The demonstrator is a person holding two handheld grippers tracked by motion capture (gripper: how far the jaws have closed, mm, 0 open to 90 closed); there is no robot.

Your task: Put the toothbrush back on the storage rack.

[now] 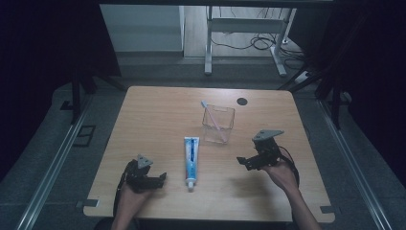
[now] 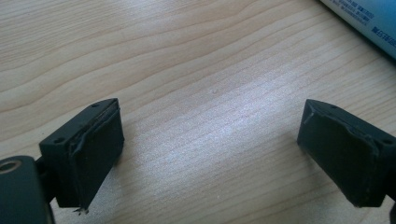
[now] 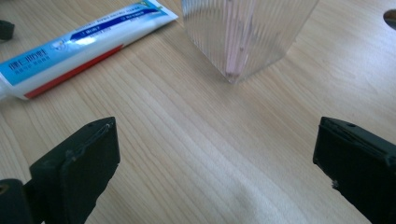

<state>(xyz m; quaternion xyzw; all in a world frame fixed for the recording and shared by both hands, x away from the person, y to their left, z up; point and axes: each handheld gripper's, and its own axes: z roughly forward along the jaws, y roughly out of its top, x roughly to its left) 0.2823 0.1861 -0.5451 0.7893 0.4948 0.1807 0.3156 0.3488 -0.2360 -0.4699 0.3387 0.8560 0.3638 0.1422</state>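
Note:
A blue and white toothpaste tube (image 1: 191,160) lies flat near the table's front middle, cap toward the person; it also shows as toothpaste tube (image 3: 79,44) and as a corner of the tube (image 2: 364,23). Behind it stands a clear square cup (image 1: 218,124), seen close as the cup (image 3: 247,35), with a pink toothbrush (image 1: 214,120) leaning inside. My left gripper (image 1: 155,179) rests low on the table left of the tube, open, nothing between its fingers. My right gripper (image 1: 246,161) hovers right of the tube and in front of the cup, open and empty.
The wooden table (image 1: 158,115) has a round black grommet (image 1: 242,101) near its far edge. Beyond the table stands a white desk frame (image 1: 244,38) with cables on the floor. Metal rails run along both sides.

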